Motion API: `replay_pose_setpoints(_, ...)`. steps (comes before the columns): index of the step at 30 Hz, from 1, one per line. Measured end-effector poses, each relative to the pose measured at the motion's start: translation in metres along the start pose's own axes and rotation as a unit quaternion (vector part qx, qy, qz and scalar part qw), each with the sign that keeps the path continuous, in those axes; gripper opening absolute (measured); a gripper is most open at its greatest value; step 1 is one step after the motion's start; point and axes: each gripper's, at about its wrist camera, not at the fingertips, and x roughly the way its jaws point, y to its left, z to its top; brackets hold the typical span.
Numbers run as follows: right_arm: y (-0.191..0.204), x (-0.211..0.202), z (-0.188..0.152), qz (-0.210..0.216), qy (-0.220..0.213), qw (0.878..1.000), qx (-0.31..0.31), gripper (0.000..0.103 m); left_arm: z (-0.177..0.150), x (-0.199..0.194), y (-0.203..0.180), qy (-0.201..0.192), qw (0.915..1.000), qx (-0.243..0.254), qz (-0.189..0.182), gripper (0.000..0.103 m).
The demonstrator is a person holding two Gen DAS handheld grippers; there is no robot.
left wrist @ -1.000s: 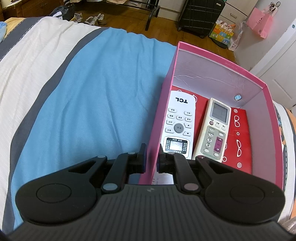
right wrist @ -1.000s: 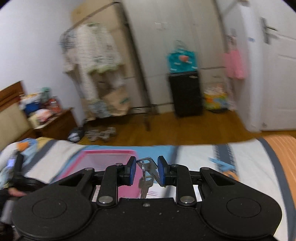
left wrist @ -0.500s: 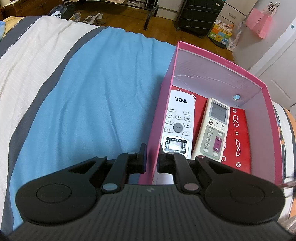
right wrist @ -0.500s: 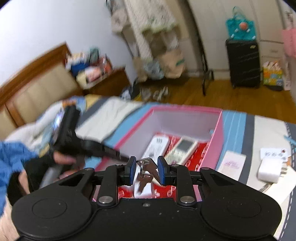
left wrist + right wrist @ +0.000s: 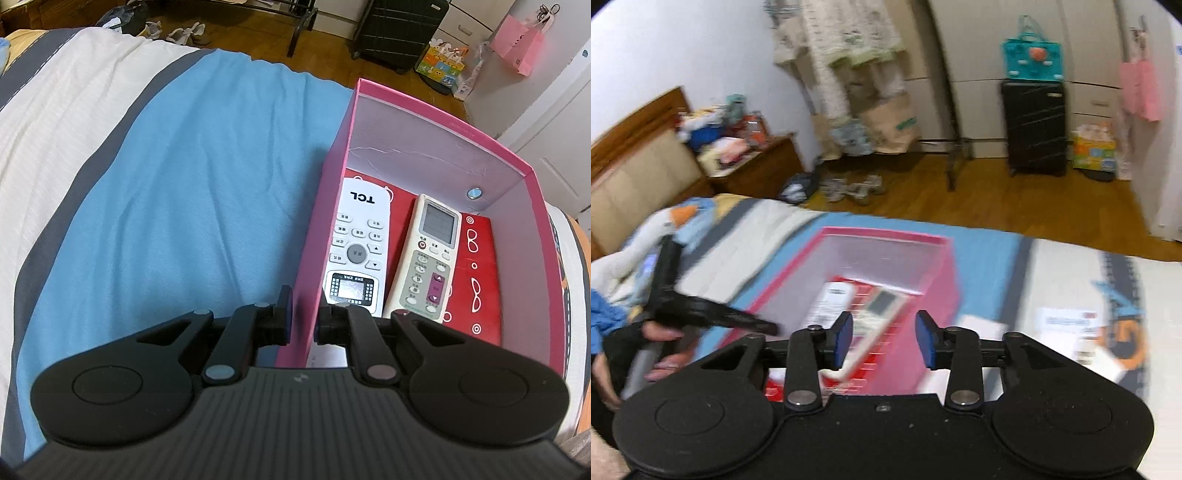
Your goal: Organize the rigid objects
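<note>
The left gripper pinches the pink box's near wall, steadying it on the bed while the right gripper, jaws just spread and empty, hovers above the remotes inside.

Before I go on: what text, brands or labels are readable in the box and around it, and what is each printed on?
"TCL": on the white remote in the pink box, printed upside down in the left wrist view.
Button captions on that remote and on the cream remote: too small to read.
Red packet under them: only eyeglass and ring symbols, no words.
Papers on the bed: blurred, unreadable.
</note>
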Motion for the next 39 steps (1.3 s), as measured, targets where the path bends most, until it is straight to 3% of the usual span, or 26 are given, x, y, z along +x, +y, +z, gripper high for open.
replay_pose_setpoints(5, -0.052, 0.011, -0.017, -0.021, 0.032, 0.997, 0.065, 0.046, 0.0, 0.001, -0.003, 0.001, 1.0, 0.001, 0.007, 0.01)
replay_pose_setpoints(10, -0.09, 0.036, -0.05, -0.002, 0.073, 0.989, 0.13, 0.046, 0.0, 0.002, -0.003, 0.002, 1.0, 0.0, 0.009, 0.01)
replay_pose_setpoints(16, -0.088, 0.053, -0.061, 0.001, 0.095, 0.987, 0.13, 0.046, 0.001, 0.003, -0.004, 0.003, 0.9999, -0.001, 0.01, 0.01)
replay_pose_setpoints(20, -0.068, 0.065, -0.065, -0.035, 0.101, 0.993, 0.054, 0.045, 0.0, 0.005, -0.004, 0.003, 0.9999, 0.002, 0.012, 0.01)
replay_pose_setpoints(23, -0.059, 0.078, -0.069, -0.065, 0.114, 0.991, 0.012, 0.035, 0.0, 0.005, -0.005, 0.003, 0.9999, 0.002, 0.012, 0.01)
replay_pose_setpoints(25, -0.056, 0.083, -0.07, -0.077, 0.117, 0.99, -0.01, 0.011, 0.0, 0.005, -0.005, 0.003, 0.9999, 0.001, 0.011, 0.01)
replay_pose_setpoints(27, -0.053, 0.086, -0.069, -0.1, 0.117, 0.988, -0.029, 0.003, 0.0, 0.005, -0.004, 0.004, 0.9999, -0.001, 0.01, 0.01)
replay_pose_setpoints(33, -0.079, 0.053, -0.056, -0.024, 0.062, 0.994, 0.089, 0.003, 0.0, 0.005, -0.003, 0.004, 1.0, -0.002, 0.008, 0.01)
replay_pose_setpoints(39, -0.08, 0.038, -0.054, 0.04, 0.03, 0.99, 0.135, 0.003, 0.0, 0.005, -0.003, 0.004, 0.9999, 0.0, 0.01, 0.01)
